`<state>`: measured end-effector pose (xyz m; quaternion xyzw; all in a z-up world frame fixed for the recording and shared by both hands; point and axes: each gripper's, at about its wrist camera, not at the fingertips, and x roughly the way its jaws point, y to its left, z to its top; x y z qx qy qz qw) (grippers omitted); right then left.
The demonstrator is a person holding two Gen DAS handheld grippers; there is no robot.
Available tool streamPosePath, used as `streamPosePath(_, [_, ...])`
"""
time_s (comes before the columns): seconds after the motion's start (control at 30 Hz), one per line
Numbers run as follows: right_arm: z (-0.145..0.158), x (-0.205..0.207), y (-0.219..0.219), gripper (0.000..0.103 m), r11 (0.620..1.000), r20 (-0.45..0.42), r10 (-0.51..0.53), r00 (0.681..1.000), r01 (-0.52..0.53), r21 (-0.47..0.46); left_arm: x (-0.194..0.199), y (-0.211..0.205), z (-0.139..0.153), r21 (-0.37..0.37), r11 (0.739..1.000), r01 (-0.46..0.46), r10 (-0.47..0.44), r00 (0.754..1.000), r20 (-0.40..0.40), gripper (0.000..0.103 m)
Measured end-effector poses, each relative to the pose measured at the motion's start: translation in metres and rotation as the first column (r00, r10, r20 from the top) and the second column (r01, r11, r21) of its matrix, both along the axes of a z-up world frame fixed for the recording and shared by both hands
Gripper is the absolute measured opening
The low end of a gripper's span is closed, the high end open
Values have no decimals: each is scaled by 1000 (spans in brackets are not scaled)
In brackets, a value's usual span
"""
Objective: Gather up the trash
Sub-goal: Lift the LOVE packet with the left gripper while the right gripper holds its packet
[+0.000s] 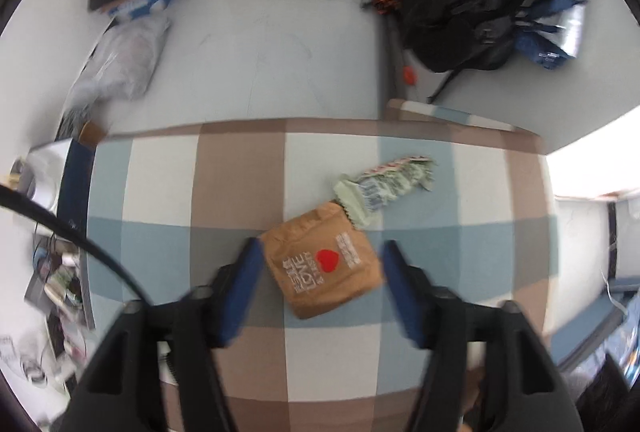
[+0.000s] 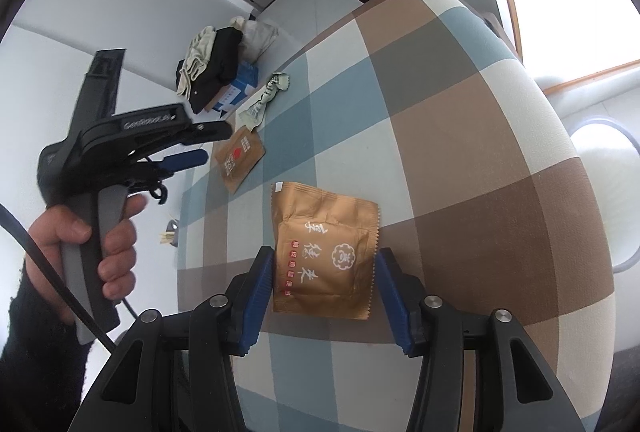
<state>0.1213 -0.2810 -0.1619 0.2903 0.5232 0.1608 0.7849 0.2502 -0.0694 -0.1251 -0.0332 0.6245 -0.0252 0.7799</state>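
Brown wrappers lay uncollected on our checked worktop (image 2: 440,120): left gripper (image 1: 320,264) jaws wide around the heart wrapper (image 1: 324,260), right gripper (image 2: 324,292) jaws flanking the golden wrapper (image 2: 324,244), green wrapper (image 1: 384,184) waiting.

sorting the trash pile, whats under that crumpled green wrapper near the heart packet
The green wrapper overlaps the top corner of the brown heart packet; the rest lies on the checkered cloth. Whether anything else sits beneath it is hidden by the wrapper itself.
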Motion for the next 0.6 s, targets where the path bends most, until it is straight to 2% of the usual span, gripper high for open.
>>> streamPosePath(0.03, [0,0,0,51,1000,-1,0,1000,0,0,2,1,-3,-1,1000,-30,30,1000,-4,81])
streamPosePath(0.13, [0,1,-1,51,1000,-6,-3,1000,3,6,9,1,-10,7,996,-91,91,996,-9,82])
streamPosePath(0.2, [0,1,-3,51,1000,-11,-5,1000,5,12,12,-6,-18,-19,997,-78,77,996,-47,82])
streamPosePath(0.3, [0,2,-4,51,1000,-17,-6,1000,7,23,12,-19,-29,19,999,-43,44,996,-73,83])
streamPosePath(0.37, [-1,2,-6,51,1000,-20,-6,1000,6,28,13,-29,-34,53,998,-17,21,997,-74,94])
streamPosePath(0.43, [-1,2,-7,51,1000,-21,-6,1000,6,31,11,-29,-33,87,996,-13,18,998,-57,100])
streamPosePath(0.5, [-1,2,-8,51,999,-23,-7,1000,8,33,10,-23,-33,52,998,-39,42,998,-55,99])
streamPosePath(0.6, [-1,3,-12,51,999,-26,-14,1000,15,40,6,-20,-29,59,998,-28,30,999,-31,98])
